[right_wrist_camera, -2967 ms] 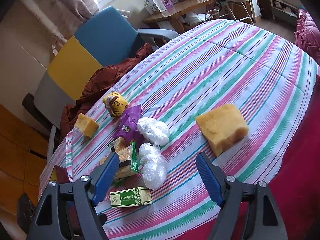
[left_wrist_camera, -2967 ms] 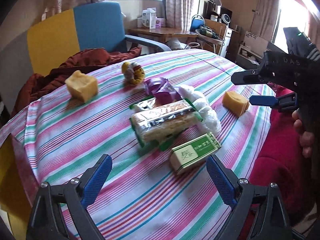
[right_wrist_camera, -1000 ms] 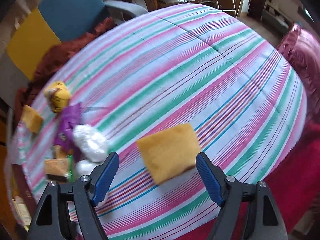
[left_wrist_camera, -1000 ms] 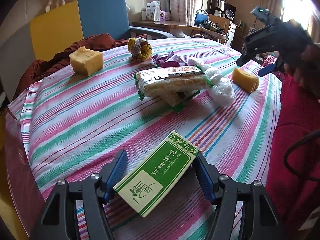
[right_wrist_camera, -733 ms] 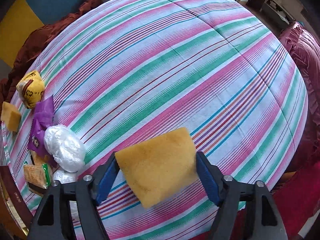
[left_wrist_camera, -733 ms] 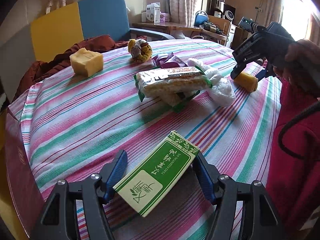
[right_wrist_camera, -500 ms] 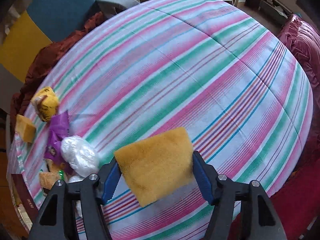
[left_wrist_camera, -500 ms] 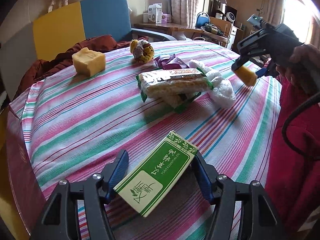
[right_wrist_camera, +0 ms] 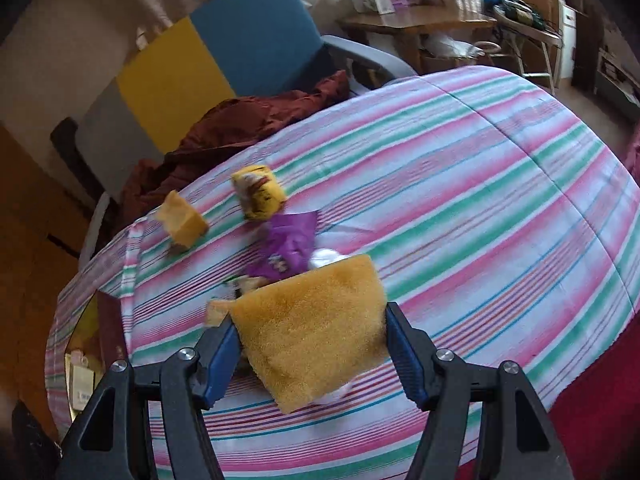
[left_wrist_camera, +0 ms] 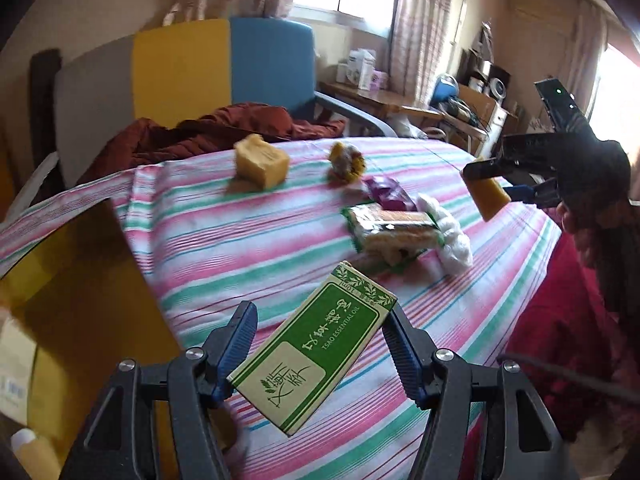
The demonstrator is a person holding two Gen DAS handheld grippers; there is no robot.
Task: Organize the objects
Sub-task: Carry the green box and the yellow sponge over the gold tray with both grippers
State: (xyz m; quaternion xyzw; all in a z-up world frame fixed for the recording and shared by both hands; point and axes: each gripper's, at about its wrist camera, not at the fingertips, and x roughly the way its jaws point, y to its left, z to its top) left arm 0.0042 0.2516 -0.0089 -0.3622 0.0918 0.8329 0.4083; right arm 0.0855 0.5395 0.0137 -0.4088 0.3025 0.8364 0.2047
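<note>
My left gripper [left_wrist_camera: 320,344] is shut on a green and white essential oil box [left_wrist_camera: 314,350], held clear above the striped tablecloth [left_wrist_camera: 248,248]. A yellow sponge [right_wrist_camera: 316,330] fills my right gripper [right_wrist_camera: 312,344], which is shut on it and raised over the table; that same sponge [left_wrist_camera: 489,198] and right gripper [left_wrist_camera: 504,182] show at the right of the left wrist view. On the cloth lie a second yellow sponge [left_wrist_camera: 262,162], a yellow snack bag [left_wrist_camera: 347,160], a purple packet [left_wrist_camera: 388,194], a cracker pack [left_wrist_camera: 394,230] and white plastic bags [left_wrist_camera: 450,236].
A blue, yellow and grey chair [left_wrist_camera: 224,68] with a dark red garment [left_wrist_camera: 224,128] stands behind the table. A yellow-brown box [left_wrist_camera: 76,300] sits at the table's left edge. Red fabric [left_wrist_camera: 560,320] lies at the right. A wooden desk [right_wrist_camera: 416,22] stands farther back.
Both grippers have risen. The left lifted the green box off the cloth and swung left. The right closed on the yellow sponge, lifted it and carried it toward the pile of packets.
</note>
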